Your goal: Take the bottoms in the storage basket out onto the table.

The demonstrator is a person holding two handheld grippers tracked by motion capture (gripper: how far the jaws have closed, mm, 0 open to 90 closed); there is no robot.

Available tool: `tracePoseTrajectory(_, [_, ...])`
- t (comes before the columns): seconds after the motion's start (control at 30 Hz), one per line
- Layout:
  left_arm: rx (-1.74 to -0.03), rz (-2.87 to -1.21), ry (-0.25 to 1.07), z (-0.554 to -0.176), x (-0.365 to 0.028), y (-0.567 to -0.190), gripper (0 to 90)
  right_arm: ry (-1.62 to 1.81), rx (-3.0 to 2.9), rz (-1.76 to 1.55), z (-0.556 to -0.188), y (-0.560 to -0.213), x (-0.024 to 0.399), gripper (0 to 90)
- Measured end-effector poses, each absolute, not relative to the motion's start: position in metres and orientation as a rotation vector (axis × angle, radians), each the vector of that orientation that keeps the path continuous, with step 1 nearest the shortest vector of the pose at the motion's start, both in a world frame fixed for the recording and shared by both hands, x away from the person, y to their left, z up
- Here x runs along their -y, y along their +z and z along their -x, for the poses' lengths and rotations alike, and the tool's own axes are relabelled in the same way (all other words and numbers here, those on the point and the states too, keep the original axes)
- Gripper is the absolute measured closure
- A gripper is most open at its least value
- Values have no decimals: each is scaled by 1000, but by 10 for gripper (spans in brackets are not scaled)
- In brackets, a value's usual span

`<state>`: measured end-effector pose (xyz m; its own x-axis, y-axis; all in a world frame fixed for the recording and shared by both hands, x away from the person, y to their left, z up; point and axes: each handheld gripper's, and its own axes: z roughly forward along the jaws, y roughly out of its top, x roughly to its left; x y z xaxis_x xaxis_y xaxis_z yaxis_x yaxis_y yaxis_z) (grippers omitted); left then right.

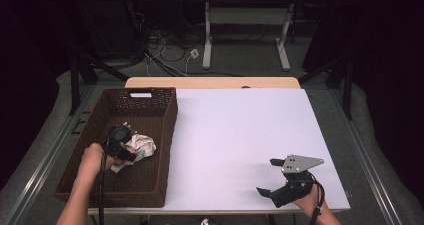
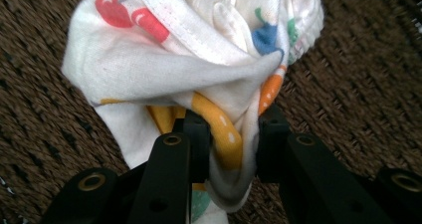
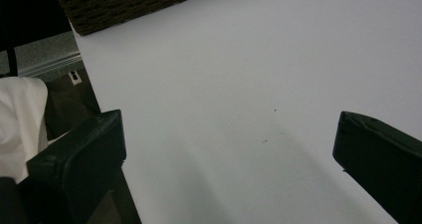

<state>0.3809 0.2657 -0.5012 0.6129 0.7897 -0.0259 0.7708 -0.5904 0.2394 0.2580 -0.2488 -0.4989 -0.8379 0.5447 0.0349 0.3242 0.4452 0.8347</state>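
Overall light: dim room, dark curtains to both sides; the white table top (image 1: 240, 135) is the brightest area
Source: overhead, judged from soft shadows beneath objects
Shadows: faint grey patch under the right gripper (image 1: 272, 177); the basket (image 1: 150, 97) interior is dark
Glare: none marked; table slightly washed out
Sharpness: high view soft and grainy; cloth (image 2: 199, 59) crisp in the left gripper view, weave blurred at the edges
Out of focus: near jaws in the right gripper view

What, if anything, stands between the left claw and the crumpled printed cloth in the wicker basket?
Nothing visible does. In the left gripper view the left claw is already shut on a fold of the printed cloth, pads pressing the fabric from both sides. The cloth lies on the floor of the wicker basket, with no other item around it.
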Motion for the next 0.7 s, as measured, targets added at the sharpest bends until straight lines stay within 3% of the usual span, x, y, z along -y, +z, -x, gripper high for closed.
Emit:
tracePoseTrajectory(0.43, [-1191,-2581,258,-374,-267,-488,740,1341,-2455,-761,-257,-499,249,0])
tracePoseTrajectory(0.7, [-1206,-2623,196,-375,-270,-495,715,1336,-2462,-760,-257,-499,249,0])
